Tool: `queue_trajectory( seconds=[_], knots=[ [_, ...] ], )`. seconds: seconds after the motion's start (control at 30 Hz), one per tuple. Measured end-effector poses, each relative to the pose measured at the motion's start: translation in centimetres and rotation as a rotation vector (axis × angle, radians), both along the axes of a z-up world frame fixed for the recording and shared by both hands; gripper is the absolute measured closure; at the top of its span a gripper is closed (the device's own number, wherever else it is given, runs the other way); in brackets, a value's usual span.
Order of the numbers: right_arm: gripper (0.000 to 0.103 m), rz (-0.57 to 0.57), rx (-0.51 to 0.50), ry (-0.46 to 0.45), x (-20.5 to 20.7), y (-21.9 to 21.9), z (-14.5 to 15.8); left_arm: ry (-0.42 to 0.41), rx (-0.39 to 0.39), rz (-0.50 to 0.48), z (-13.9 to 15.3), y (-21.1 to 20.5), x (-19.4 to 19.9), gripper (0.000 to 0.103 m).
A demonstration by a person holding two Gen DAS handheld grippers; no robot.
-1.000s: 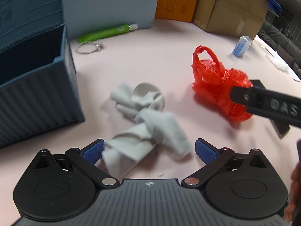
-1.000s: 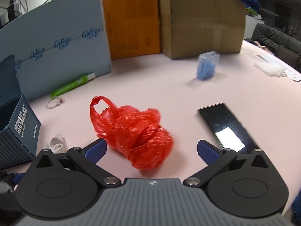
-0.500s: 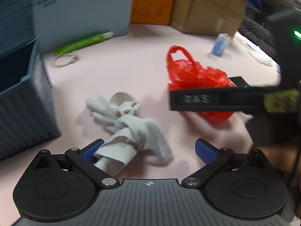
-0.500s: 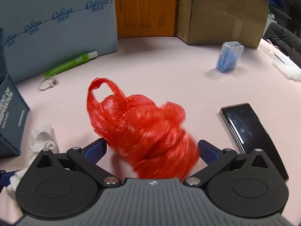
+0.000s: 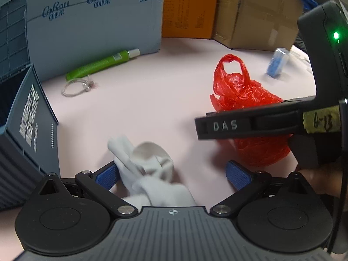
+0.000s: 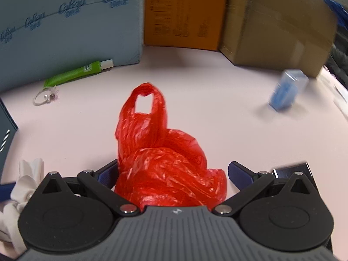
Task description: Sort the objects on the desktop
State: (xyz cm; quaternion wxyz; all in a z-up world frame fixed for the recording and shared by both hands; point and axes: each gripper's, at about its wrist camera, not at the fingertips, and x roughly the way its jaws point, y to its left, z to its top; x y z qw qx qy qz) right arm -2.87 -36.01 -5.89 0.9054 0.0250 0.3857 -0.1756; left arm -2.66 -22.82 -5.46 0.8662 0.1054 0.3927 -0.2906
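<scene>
A crumpled white cloth (image 5: 150, 174) lies on the pink table between the open jaws of my left gripper (image 5: 171, 173), its near end under the gripper body. It also shows at the left edge of the right wrist view (image 6: 24, 180). A red plastic bag (image 6: 165, 163) with an upright handle loop sits between the open jaws of my right gripper (image 6: 173, 173). In the left wrist view the bag (image 5: 243, 100) is partly hidden behind the right gripper's black finger (image 5: 250, 125).
A dark blue storage box (image 5: 24, 134) stands at the left. A green tube (image 5: 102, 64) and a metal ring (image 5: 76, 86) lie by the blue board. A small blue box (image 6: 287, 93) is at far right, a black phone (image 6: 291, 169) near right. Cardboard boxes (image 6: 276, 28) line the back.
Both grippers have moved forward and down. The cloth now sits deeper between the left jaws, the red bag deeper between the right jaws. Both stay open.
</scene>
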Motion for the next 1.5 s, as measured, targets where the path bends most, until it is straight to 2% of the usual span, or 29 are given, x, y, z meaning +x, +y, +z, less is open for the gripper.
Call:
queue_trajectory(
  seconds=[0.13, 0.3, 0.47, 0.6, 1.0, 1.3, 1.5],
  knots=[
    [0.000, 0.051, -0.060, -0.015, 0.7, 0.5, -0.1, -0.027, 0.035, 0.008, -0.2, -1.3, 1.2, 0.001],
    [0.000, 0.079, -0.090, -0.023, 0.9, 0.9, 0.0, -0.053, 0.033, 0.016, -0.4, -2.4, 2.6, 0.001],
    [0.000, 0.053, -0.097, -0.035, 0.2, 0.5, 0.6, -0.046, 0.026, -0.025, -0.2, -2.9, 3.0, 0.001],
    [0.000, 0.025, -0.097, -0.054, -0.6, 0.0, 1.5, -0.057, 0.012, -0.018, 0.4, -2.5, 2.7, 0.001],
    [0.000, -0.105, -0.044, -0.133, -3.7, 0.0, 3.6, -0.086, -0.038, -0.025, 2.7, -0.2, 0.2, 0.001],
    [0.000, -0.093, -0.062, -0.146, -5.1, 2.8, 4.1, -0.102, -0.026, -0.062, 3.1, 2.2, -2.8, 0.001],
    [0.000, -0.101, -0.050, -0.139, -5.7, 3.9, 3.8, -0.061, -0.002, -0.104, 2.1, 3.2, -4.3, 0.001]
  ],
)
